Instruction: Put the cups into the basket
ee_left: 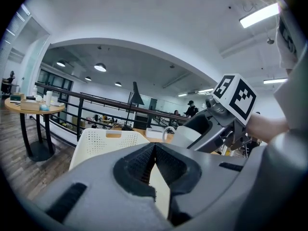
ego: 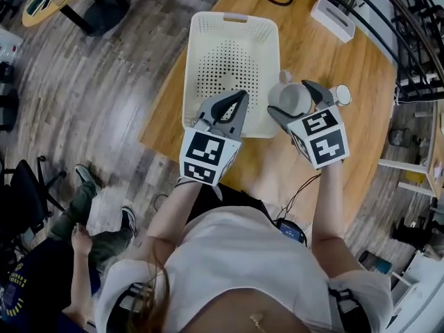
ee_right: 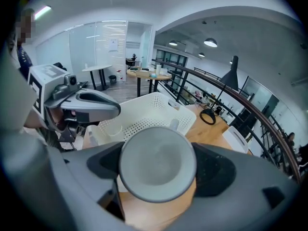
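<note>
Cup [ee_right: 158, 163] tight in right claw [ego: 291, 100]

grey wood-plank flooring [ego: 104, 96] is seen around a light wooden table [ego: 354, 68]. a round table [ee_left: 32, 107] on a black pedestal is set on that floor, near a black railing [ee_left: 91, 102] by which the level is edged. a black office chair [ego: 21, 196] is placed at the left edge of the head view. the white arched ceiling [ee_left: 144, 18] is lit by round pendant lamps [ee_left: 100, 67] and long strip lights [ee_left: 260, 14]. glass partitions [ee_right: 106, 44] are seen beyond a white high table [ee_right: 98, 69], and a black cone-shaped lamp [ee_right: 233, 73] is seen against the railing.
</note>
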Action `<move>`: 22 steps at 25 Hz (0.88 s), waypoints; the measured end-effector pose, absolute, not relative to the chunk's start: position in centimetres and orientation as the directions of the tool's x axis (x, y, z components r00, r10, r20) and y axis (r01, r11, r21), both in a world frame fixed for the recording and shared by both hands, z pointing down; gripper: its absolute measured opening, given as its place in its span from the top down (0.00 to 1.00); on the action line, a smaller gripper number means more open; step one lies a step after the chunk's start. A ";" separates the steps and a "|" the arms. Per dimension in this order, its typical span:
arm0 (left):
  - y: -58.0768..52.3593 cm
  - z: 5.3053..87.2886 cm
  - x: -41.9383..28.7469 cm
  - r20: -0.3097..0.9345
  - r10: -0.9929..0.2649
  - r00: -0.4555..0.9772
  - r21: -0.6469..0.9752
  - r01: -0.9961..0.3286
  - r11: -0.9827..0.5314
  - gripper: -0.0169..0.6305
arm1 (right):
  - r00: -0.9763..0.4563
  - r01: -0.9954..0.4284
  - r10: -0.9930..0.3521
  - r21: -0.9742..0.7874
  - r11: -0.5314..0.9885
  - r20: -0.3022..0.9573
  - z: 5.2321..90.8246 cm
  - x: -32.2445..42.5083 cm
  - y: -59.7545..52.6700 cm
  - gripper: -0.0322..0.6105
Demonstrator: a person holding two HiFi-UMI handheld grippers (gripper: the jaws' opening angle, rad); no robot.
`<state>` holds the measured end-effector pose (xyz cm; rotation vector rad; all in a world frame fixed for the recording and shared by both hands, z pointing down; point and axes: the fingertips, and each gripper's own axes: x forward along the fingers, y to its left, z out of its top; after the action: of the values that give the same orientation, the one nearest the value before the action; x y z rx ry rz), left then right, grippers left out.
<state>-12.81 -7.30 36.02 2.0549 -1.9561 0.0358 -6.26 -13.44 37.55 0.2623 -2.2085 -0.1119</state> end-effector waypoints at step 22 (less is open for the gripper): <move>-4.0 37.0 -26.4 0.253 -0.964 -0.083 0.174 -0.976 0.130 0.96 | -0.586 -0.004 -0.119 0.144 0.990 0.802 40.5 -19.6 -11.1 0.29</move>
<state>-26.35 -4.02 36.96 1.8901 -2.1085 0.0562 -19.59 -11.06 40.45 0.0854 -2.1923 -0.1566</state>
